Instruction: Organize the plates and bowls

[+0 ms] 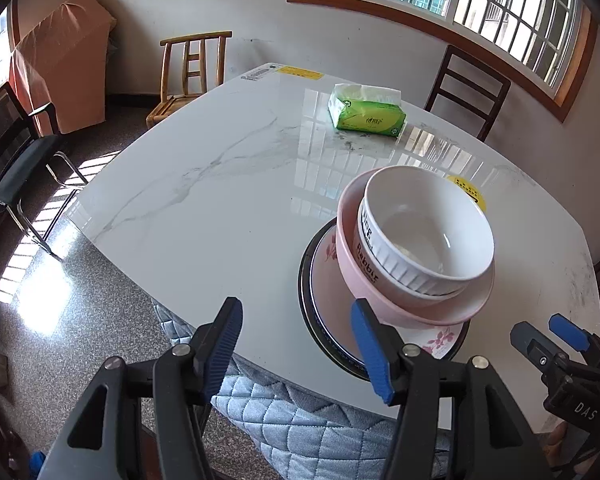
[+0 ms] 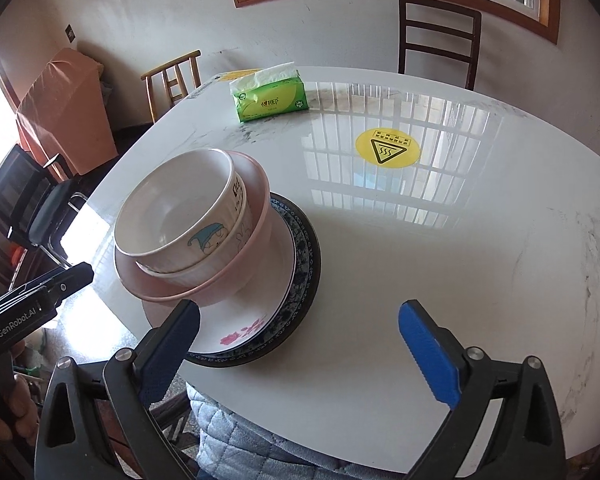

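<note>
A stack stands near the table's front edge. A white ribbed bowl (image 1: 428,232) sits in a pink bowl (image 1: 404,304), on a white floral plate (image 1: 440,340), on a dark-rimmed plate (image 1: 312,316). In the right wrist view the white bowl (image 2: 180,216) nests in the pink bowl (image 2: 256,240) above the floral plate (image 2: 244,332) and dark-rimmed plate (image 2: 304,276). My left gripper (image 1: 300,344) is open and empty, just in front and left of the stack. My right gripper (image 2: 300,348) is open and empty, in front of the stack's right side; it also shows in the left wrist view (image 1: 540,336).
The white marble table (image 2: 420,264) holds a green tissue pack (image 2: 270,98) at the back and a yellow warning sticker (image 2: 387,149). Wooden chairs (image 1: 192,72) (image 2: 436,36) stand behind it, a black chair (image 1: 16,160) to the left. A quilted grey cloth (image 1: 284,412) lies below the front edge.
</note>
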### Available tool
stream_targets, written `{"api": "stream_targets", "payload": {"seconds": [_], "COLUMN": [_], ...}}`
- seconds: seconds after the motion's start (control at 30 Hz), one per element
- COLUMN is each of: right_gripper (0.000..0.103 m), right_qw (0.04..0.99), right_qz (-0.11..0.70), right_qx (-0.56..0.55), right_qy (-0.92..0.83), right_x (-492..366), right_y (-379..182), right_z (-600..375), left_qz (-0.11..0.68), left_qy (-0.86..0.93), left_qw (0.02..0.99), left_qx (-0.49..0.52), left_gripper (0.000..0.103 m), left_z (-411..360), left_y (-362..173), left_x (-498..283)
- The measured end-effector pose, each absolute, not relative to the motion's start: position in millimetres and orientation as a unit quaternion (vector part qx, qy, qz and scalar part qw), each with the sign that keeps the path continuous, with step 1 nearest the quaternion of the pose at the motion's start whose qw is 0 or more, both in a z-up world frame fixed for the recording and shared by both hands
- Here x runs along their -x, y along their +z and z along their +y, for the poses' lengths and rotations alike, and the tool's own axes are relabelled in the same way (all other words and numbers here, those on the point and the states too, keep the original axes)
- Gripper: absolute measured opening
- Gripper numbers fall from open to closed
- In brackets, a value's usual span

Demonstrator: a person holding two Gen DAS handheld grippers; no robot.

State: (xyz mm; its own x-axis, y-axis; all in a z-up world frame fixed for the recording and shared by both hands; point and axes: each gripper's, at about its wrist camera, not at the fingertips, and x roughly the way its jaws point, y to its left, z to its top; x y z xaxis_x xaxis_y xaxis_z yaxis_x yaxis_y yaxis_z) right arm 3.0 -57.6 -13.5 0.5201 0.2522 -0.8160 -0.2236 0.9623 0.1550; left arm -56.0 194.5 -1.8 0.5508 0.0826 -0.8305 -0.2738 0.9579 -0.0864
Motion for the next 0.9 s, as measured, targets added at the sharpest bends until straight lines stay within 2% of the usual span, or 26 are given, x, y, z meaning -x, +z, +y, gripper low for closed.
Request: {"api": "stream_targets", "payload": {"seconds": [0.43, 0.9], "right_gripper": [0.101, 0.102], "right_qw": [0.869, 0.865], "right_qz": [0.474, 0.48], "right_qx": [0.004, 0.016], "right_qy": [0.14, 0.146], "right_x": [31, 43], "right_y": [-27, -35], "right_z": [-50, -46], "left_qz": [0.457, 0.465], "left_qy": [0.083, 0.08], "left_qw": [0.882, 0.879], "left_qx": [0.076, 0.069], "left_gripper": [0.058, 0.058], "left_z": [150, 136], "left_y": [0, -5], "left_x": [77, 77]}}
